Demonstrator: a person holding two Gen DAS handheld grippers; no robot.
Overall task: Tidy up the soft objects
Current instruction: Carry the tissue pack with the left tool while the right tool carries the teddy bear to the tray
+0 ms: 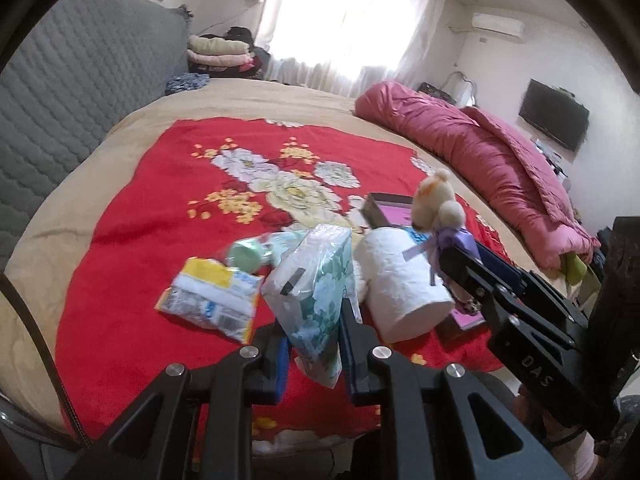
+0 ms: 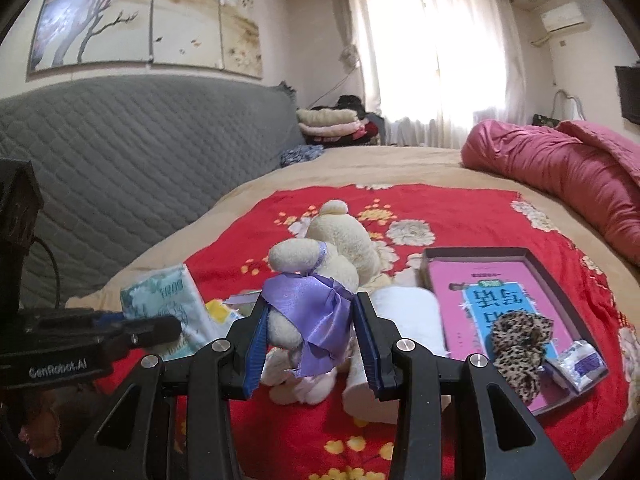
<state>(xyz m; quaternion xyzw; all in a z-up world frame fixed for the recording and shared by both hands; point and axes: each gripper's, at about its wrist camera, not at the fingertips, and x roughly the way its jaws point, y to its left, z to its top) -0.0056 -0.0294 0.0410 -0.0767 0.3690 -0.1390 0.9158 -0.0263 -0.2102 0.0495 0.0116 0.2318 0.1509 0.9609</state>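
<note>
Currently both claws are loaded above the bed: the left claw pinches a tissue pack between its fingers, and the right claw pinches a plush bear at its purple-ribboned body. The tissue pack stands nearly upright in the left claw, long axis running forward and up away from it, with its lower corner hanging below the fingers. The bear's long axis runs forward from the right claw, head pointing away and legs trailing toward the claw base. The main risk appears to be slippage: the pack's plastic film is slick and gripped low, so a tilt could let it pivot or drop onto the toilet roll just right of the left claw. The bear compresses, so the satin ribbon may slide out. The open box, right of the right claw, already holds a leopard scrunchie; a careless release could miss its rim. The two claws also sit close together and could collide.
</note>
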